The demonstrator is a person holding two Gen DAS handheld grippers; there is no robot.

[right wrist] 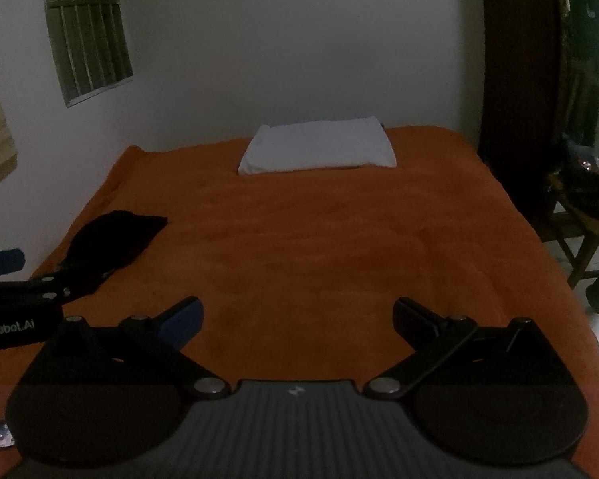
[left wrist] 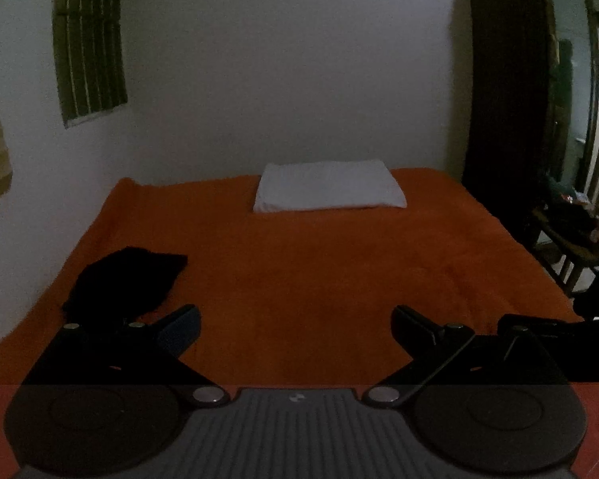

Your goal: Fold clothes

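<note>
A crumpled black garment (left wrist: pixel 127 279) lies on the orange bedspread (left wrist: pixel 307 279) near the bed's left edge; it also shows in the right wrist view (right wrist: pixel 112 239). My left gripper (left wrist: pixel 295 323) is open and empty, held above the near part of the bed, with the garment just beyond its left finger. My right gripper (right wrist: pixel 297 319) is open and empty over the near middle of the bedspread (right wrist: pixel 319 239). The left gripper's body shows at the left edge of the right wrist view (right wrist: pixel 16 299); the right gripper's shows at the right edge of the left wrist view (left wrist: pixel 547 327).
A white pillow (left wrist: pixel 327 187) lies at the head of the bed against the wall, also in the right wrist view (right wrist: pixel 319 147). A wooden chair (left wrist: pixel 583 231) with clutter stands to the right of the bed. A dark door frame (left wrist: pixel 503 80) rises at the right. A barred window (left wrist: pixel 90 40) is in the left wall.
</note>
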